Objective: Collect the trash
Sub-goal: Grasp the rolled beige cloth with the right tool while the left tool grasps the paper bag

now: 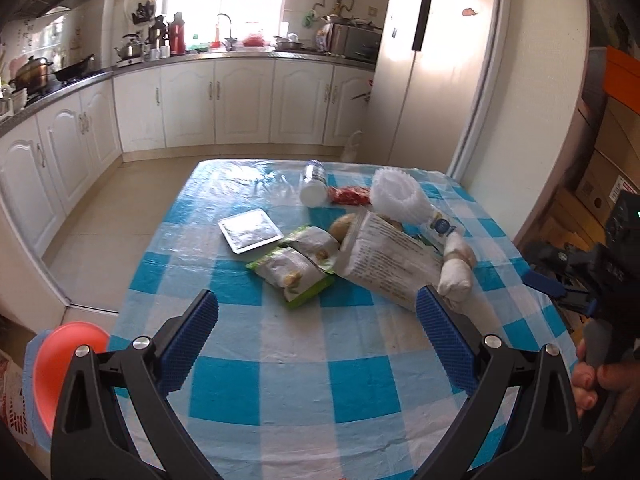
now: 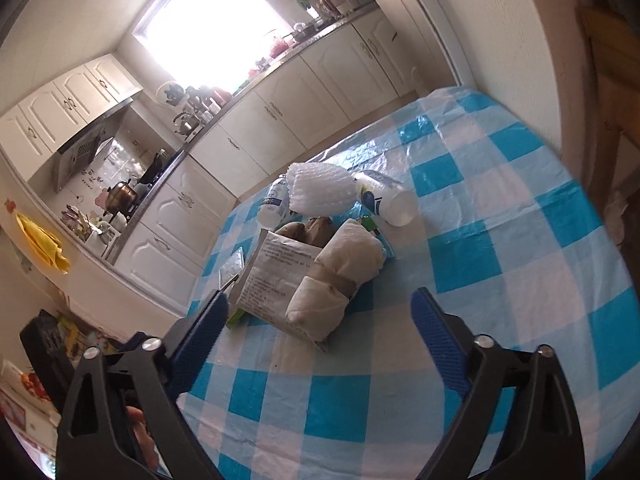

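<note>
A pile of trash lies on the blue-and-white checked table [image 1: 296, 384]: a green snack wrapper [image 1: 298, 266], a white printed bag [image 1: 386, 258], a taped white paper roll [image 1: 456, 268], a foil tray [image 1: 250, 230], a clear bottle [image 1: 314, 182], a red wrapper [image 1: 349, 195] and white foam netting [image 1: 394, 196]. My left gripper [image 1: 316, 320] is open just short of the green wrapper, with nothing between its pads. My right gripper [image 2: 318, 318] is open close to the paper roll [image 2: 340, 276] and the printed bag [image 2: 272, 276]; its pads touch neither.
A pink bowl [image 1: 66, 364] sits off the table's left corner. White kitchen cabinets [image 1: 224, 100] and a counter run behind, with a fridge [image 1: 436, 60] at the back right. Cardboard boxes [image 1: 608, 168] stand to the right. A hand [image 1: 592, 376] holds the other gripper at the right edge.
</note>
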The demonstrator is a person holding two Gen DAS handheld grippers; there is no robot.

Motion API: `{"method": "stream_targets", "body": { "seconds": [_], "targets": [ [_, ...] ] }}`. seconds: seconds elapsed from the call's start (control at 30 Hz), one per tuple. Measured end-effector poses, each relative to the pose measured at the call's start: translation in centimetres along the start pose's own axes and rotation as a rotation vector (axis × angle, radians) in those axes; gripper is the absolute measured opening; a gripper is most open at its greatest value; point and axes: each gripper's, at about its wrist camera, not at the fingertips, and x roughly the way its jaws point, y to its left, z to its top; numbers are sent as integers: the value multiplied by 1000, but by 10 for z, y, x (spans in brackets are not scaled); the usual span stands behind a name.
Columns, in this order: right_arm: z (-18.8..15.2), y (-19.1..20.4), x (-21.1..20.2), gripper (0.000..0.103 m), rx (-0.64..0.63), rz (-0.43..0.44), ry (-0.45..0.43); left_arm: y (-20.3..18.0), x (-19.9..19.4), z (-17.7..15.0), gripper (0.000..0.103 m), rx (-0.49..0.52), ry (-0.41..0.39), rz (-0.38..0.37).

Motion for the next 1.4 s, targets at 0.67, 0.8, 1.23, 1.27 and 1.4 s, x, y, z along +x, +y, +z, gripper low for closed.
{"method": "stream_targets", "body": {
  "seconds": [0.67,0.8,1.23,1.27,1.4],
  "targets": [
    [4,-11,71,69,125,14,144,-8,64,10,99,-28,76,-146],
    [3,-18,71,53,125,12,144,-16,74,3,99,-84,122,-207],
    [-5,-31,45,45,41,21,119,-39,113,-4,73,-248,215,-277],
    [-6,-34,44,45,41,21,122,-39,116,-3,71,-259,222,-280],
    [-10,-37,46,45,41,24,133,-35,133,-2,62,-341,258,-309]
  ]
}}
